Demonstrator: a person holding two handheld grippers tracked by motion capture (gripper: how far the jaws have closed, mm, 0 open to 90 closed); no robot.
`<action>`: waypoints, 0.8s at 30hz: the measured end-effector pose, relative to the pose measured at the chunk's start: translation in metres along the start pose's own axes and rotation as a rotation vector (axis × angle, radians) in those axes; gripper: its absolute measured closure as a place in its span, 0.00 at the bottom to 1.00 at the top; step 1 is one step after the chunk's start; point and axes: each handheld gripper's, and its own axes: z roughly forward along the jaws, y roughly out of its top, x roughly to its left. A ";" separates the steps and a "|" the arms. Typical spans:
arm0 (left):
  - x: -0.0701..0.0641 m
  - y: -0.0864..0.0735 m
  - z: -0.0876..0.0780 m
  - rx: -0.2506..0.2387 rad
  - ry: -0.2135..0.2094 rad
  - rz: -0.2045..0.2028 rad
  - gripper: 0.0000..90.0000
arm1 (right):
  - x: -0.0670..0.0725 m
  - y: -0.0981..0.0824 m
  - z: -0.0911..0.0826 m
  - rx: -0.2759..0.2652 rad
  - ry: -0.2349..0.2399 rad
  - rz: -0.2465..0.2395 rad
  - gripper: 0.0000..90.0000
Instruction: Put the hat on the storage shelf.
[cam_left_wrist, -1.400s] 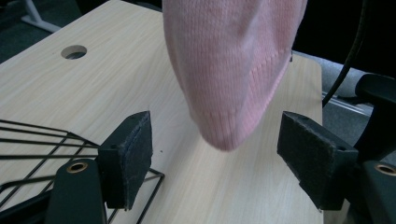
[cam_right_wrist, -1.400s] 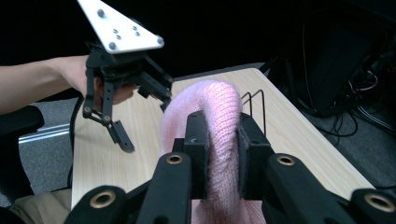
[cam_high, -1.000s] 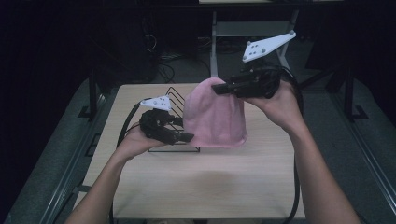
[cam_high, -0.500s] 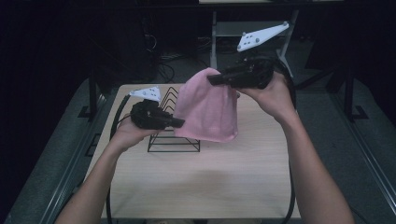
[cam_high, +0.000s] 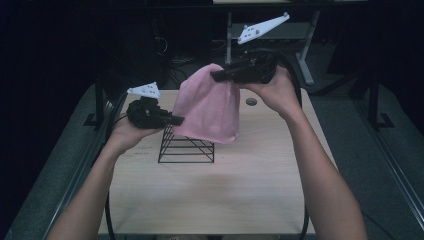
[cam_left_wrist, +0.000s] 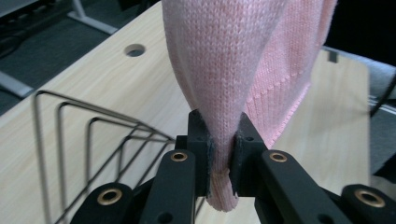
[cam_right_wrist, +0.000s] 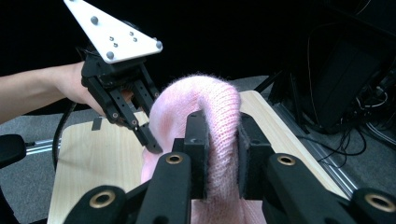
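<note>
Pink knit hat (cam_high: 210, 107) — pinched between both claws' jaws

The pink knitted cloth (cam_high: 210, 107) hangs above the light wooden table (cam_high: 250, 190), between the left gripper (cam_high: 172, 120) at its left edge and the right gripper (cam_high: 222, 76) at its top. The black wire rack (cam_high: 186, 147) stands on the table directly below and partly behind the cloth. A round hole (cam_high: 251, 101) in the tabletop lies right of the cloth, toward the far edge.

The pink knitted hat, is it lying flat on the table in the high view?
No, the pink knitted hat hangs in the air above the table, held by the left gripper and the right gripper.
</note>
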 end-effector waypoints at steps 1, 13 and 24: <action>0.003 -0.001 -0.001 -0.001 0.004 -0.005 0.89 | -0.003 0.001 0.005 0.000 0.004 0.005 0.85; 0.022 -0.008 -0.011 0.000 0.057 -0.039 0.90 | -0.014 0.006 0.026 -0.005 0.015 0.022 0.85; 0.037 -0.015 -0.010 0.014 0.080 -0.067 0.90 | -0.025 0.004 0.044 -0.003 0.022 0.036 0.85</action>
